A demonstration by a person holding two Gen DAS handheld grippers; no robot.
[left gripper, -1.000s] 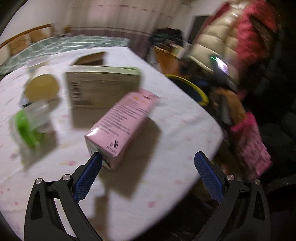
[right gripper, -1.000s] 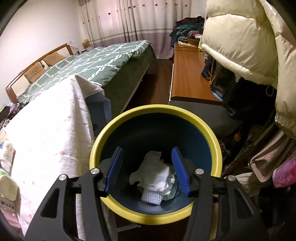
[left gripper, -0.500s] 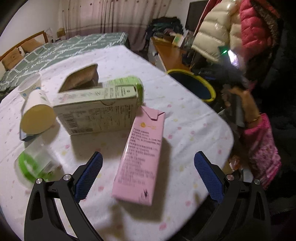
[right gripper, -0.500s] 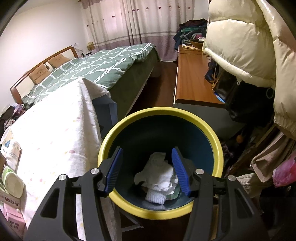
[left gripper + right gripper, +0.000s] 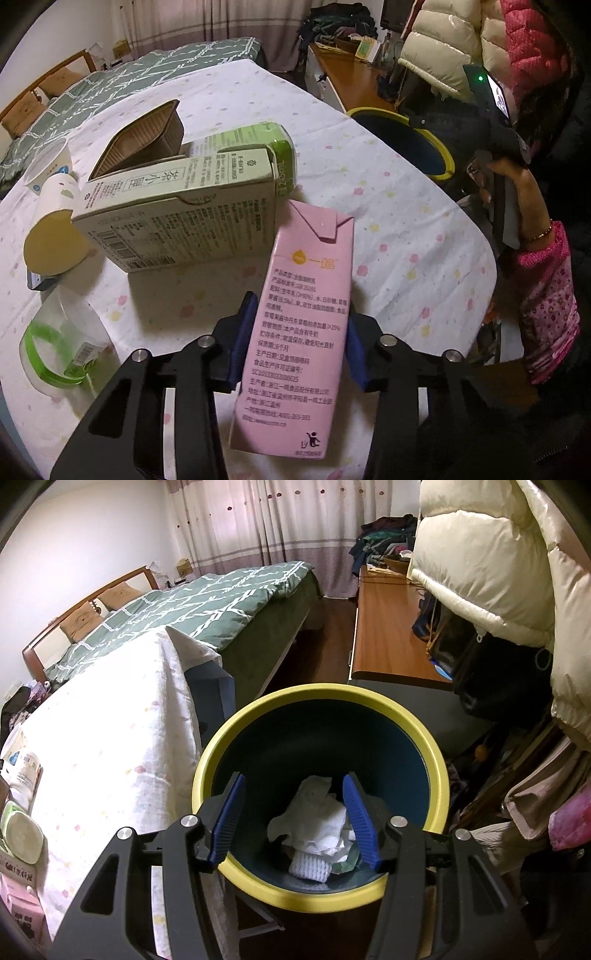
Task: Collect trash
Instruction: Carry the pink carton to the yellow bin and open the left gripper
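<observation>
My left gripper (image 5: 297,332) is shut on a pink drink carton (image 5: 303,325), its blue pads pressed on both long sides. The carton lies on the flowered tablecloth (image 5: 388,206). Behind it lie a green tea box (image 5: 177,210), a brown tray (image 5: 144,136), a paper cup (image 5: 51,229) and a clear cup with a green lid (image 5: 59,354). My right gripper (image 5: 293,816) is open and empty above the yellow-rimmed bin (image 5: 321,698), which holds crumpled white tissue (image 5: 317,830). The bin also shows in the left wrist view (image 5: 406,122).
A bed with a green quilt (image 5: 207,602) stands behind the table. A wooden desk (image 5: 388,635) and hanging coats (image 5: 491,554) are to the right of the bin. The person's arm in a pink sleeve (image 5: 546,280) is at the table's right edge.
My left gripper moved forward around the pink carton and closed on it. My right gripper stayed open over the bin and shifted slightly.
</observation>
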